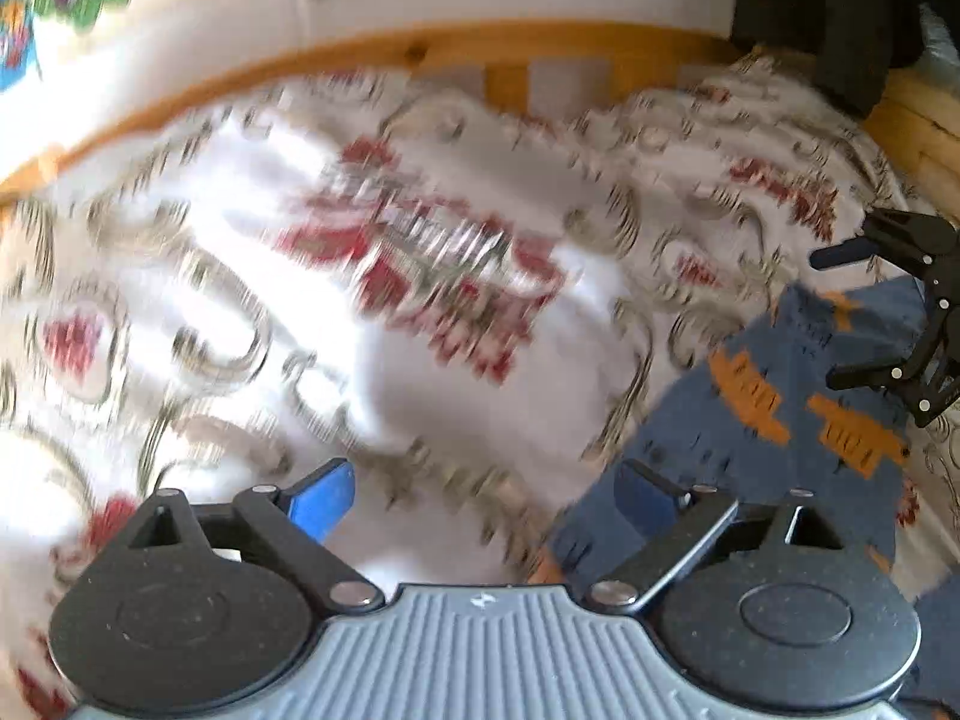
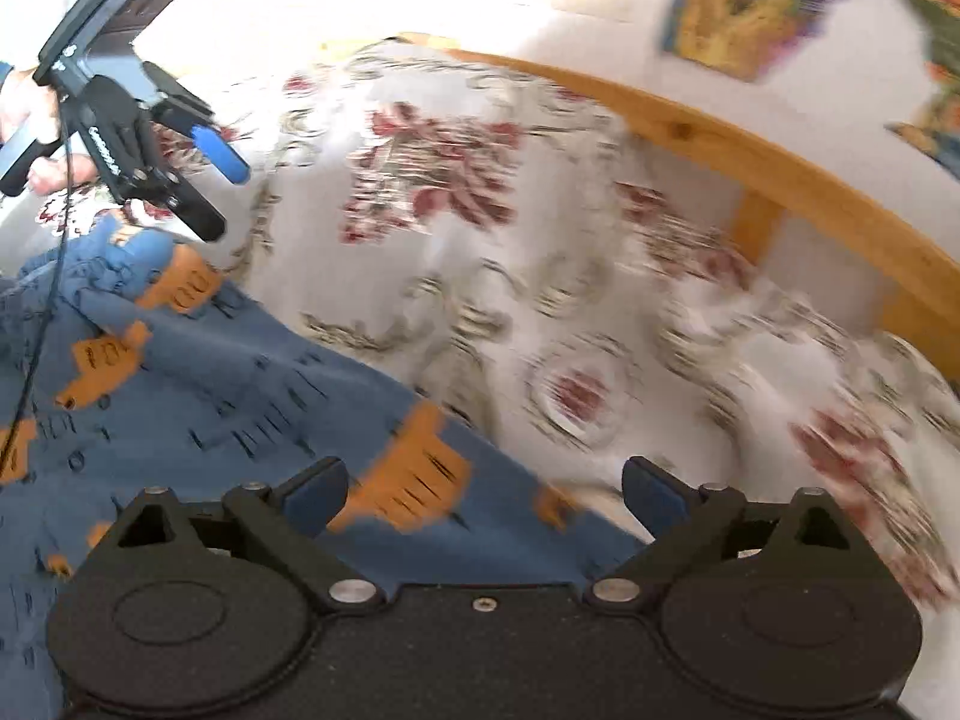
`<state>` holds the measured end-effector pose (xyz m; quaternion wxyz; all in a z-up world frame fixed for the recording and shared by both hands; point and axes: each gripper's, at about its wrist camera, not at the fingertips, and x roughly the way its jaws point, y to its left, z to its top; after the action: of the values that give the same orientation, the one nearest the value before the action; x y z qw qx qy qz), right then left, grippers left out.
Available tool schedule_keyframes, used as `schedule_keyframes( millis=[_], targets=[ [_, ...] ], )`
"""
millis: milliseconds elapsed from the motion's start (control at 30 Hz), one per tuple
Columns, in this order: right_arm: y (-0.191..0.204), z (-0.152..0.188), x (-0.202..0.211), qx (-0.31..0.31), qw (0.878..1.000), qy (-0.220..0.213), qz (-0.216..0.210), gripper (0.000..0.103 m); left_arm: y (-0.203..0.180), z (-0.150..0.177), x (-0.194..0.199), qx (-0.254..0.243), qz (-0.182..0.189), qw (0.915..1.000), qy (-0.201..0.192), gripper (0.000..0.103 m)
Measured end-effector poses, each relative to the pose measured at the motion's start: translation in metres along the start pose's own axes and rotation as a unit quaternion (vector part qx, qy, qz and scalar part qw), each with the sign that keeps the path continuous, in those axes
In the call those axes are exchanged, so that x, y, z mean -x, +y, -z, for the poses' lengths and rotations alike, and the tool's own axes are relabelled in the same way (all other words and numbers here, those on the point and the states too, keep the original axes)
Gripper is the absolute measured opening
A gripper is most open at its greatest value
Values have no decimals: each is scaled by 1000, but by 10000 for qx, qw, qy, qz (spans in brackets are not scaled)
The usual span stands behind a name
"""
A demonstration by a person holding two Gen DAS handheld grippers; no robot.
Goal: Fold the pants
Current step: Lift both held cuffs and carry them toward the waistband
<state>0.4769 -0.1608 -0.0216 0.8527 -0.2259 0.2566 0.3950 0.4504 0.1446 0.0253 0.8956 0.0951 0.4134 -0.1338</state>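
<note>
Blue pants (image 1: 774, 438) printed with orange vehicles lie on a floral bedspread (image 1: 372, 276). In the left wrist view they sit at the lower right, and my left gripper (image 1: 486, 498) hovers open beside them, its right finger over the cloth edge. The right gripper (image 1: 882, 318) shows at the right edge, open above the pants. In the right wrist view the pants (image 2: 228, 384) fill the lower left; my right gripper (image 2: 486, 495) is open just above them, holding nothing. The left gripper (image 2: 219, 195), held by a hand, hangs open at the upper left over the bunched pants end.
A wooden bed rail (image 1: 420, 51) runs behind the bedspread, also the bed rail (image 2: 750, 162) in the right wrist view. Dark clothing (image 1: 840, 18) hangs over the rail at the upper right. Colourful pictures (image 2: 744, 6) are on the white wall. Both views are motion-blurred.
</note>
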Motion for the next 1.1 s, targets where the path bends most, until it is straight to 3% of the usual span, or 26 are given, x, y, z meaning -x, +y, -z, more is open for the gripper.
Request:
schedule_keyframes(
  millis=[100,200,267,367,600,700,767,800,833,1100],
  targets=[
    [13,-17,-21,269,9994,70,-225,86,6,10,-3,-61,50,9994,345,79],
    [21,-28,-37,587,9975,206,-342,80,-1,17,-4,-507,110,9971,555,74],
    [23,-32,-43,755,9959,280,-415,70,-9,22,-6,-838,45,9944,643,64],
    [25,-39,-53,933,9940,429,-368,62,-17,25,-16,-1072,-189,9902,877,50],
    [28,-38,-62,1174,9906,660,-239,47,-26,31,-16,-1237,-182,9864,1063,35],
    [31,-34,-65,1324,9879,809,-61,37,-34,38,-15,-1445,-297,9827,1120,22],
    [34,-32,-65,1489,9848,886,115,17,-37,40,-18,-1491,-435,9814,1128,10],
    [35,-31,-64,1529,9839,904,188,12,-38,41,-17,-1454,-454,9819,1128,8],
    [35,-31,-63,1506,9841,923,195,1,-40,41,-16,-1426,-498,9824,1100,6],
    [39,-25,-30,1202,9901,672,280,0,-54,45,5,-1325,-919,9850,609,2]
  ],
)
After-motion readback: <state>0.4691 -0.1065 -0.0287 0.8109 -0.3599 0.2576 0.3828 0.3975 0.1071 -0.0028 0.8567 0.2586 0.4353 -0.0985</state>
